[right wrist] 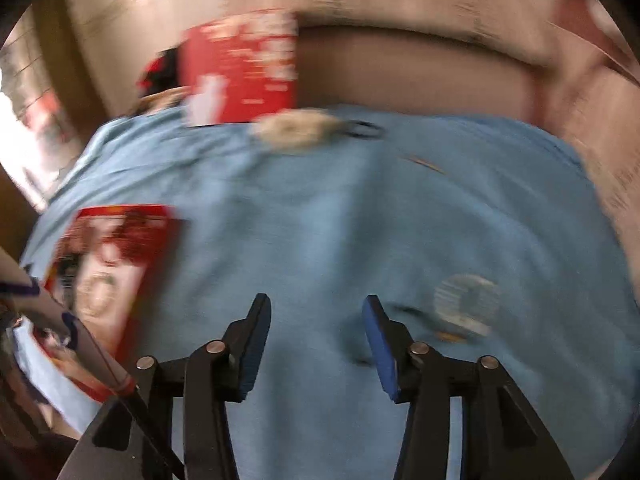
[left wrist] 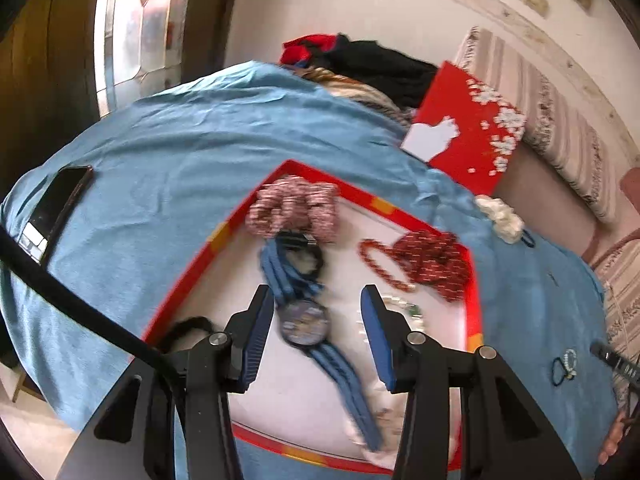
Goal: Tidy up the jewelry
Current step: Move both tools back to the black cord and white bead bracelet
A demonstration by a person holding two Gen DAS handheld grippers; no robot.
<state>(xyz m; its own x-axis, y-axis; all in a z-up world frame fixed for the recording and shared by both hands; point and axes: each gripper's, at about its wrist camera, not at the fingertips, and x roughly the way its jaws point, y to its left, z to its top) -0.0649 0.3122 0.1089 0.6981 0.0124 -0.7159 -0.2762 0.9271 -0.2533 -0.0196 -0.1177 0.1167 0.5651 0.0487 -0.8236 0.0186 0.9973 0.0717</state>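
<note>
My left gripper (left wrist: 316,304) hangs open over a red-rimmed box (left wrist: 474,300) with a white floor. A blue-strap watch (left wrist: 304,322) lies in the box below the gap, clear of both pads. The box also holds a pink-and-white scrunchie (left wrist: 294,210), a red scrunchie (left wrist: 434,264), a red bead bracelet (left wrist: 382,264), a pale bead bracelet (left wrist: 404,308) and a black hair tie (left wrist: 188,326). The right wrist view is blurred. There my right gripper (right wrist: 316,308) is open and empty above blue cloth (right wrist: 320,220). A pale bead bracelet (right wrist: 466,304) lies just right of its fingers.
The red box lid (left wrist: 468,136) leans at the back right. Beside it lie a white scrunchie (left wrist: 500,218) and a black hair tie (right wrist: 364,130). A phone (left wrist: 60,204) rests on the cloth's left edge. Clothes (left wrist: 360,60) are piled behind. A striped cushion (left wrist: 560,128) borders the right.
</note>
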